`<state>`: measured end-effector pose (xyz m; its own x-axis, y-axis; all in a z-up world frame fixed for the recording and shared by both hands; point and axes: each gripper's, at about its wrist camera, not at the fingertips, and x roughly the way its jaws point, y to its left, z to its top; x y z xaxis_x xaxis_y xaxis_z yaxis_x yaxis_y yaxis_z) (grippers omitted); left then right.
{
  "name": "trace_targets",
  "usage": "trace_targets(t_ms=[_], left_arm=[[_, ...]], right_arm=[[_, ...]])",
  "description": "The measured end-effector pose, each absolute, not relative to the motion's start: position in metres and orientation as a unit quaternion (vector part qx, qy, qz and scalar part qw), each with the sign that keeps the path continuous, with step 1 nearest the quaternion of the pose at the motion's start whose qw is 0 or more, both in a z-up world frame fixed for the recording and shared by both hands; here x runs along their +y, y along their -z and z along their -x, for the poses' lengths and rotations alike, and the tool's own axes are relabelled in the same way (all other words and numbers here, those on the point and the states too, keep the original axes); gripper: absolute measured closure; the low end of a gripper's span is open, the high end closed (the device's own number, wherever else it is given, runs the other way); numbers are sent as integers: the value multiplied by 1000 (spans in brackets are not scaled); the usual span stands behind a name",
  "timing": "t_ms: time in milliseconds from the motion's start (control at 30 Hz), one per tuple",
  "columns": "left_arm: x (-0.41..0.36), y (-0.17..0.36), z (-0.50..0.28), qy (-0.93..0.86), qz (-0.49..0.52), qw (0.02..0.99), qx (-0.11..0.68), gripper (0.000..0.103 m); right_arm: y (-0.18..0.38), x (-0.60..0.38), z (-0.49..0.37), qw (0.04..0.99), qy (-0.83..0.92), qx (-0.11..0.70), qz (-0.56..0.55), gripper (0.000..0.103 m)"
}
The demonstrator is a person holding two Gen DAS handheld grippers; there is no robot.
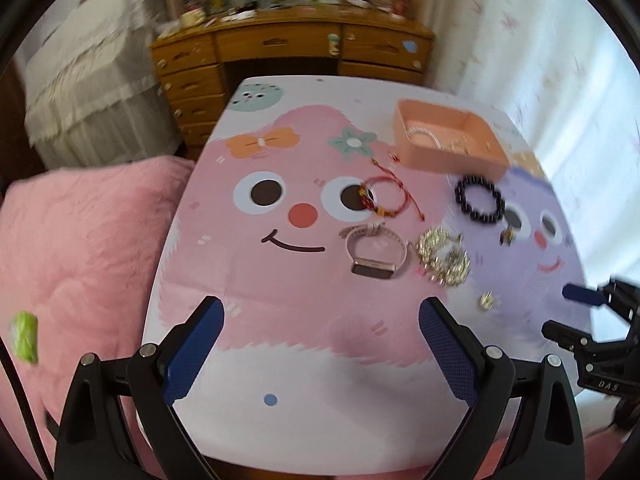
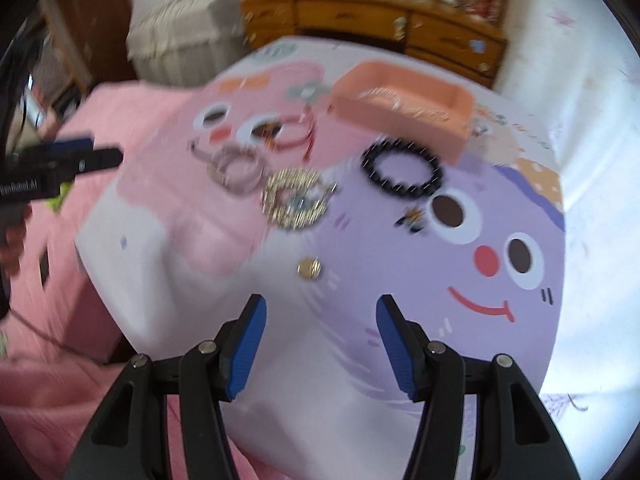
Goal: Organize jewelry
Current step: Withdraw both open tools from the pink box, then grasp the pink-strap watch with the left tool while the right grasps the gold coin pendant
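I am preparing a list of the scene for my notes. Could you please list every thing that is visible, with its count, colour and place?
tray: one, peach, far right of table, chains inside
black bead bracelet: one, black, before the tray
red cord bracelet: one, red, table centre
watch: one, pale pink strap, nearer than red bracelet
gold chain pile: one, gold, right of watch
small gold pendant: one, gold, near edge
small charm: one, dark and gold, on the purple face
table cover: one, pink and purple cartoon faces
blanket: one, pink, left of table
wooden desk: one, brown, behind
left gripper: open, empty
right gripper: open, empty
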<state>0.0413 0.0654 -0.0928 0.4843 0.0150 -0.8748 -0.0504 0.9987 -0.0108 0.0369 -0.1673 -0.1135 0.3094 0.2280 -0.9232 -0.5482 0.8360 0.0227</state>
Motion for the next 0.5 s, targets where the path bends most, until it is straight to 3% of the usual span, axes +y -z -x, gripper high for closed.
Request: trace_targets(t_ms=[200, 500], left_arm=[[33, 130, -51, 14, -53, 863, 502, 6], [14, 180, -76, 11, -68, 865, 497, 6]], right_arm=[[151, -155, -44, 748, -272, 570, 203, 46], [167, -147, -61, 741, -297, 580, 162, 46]])
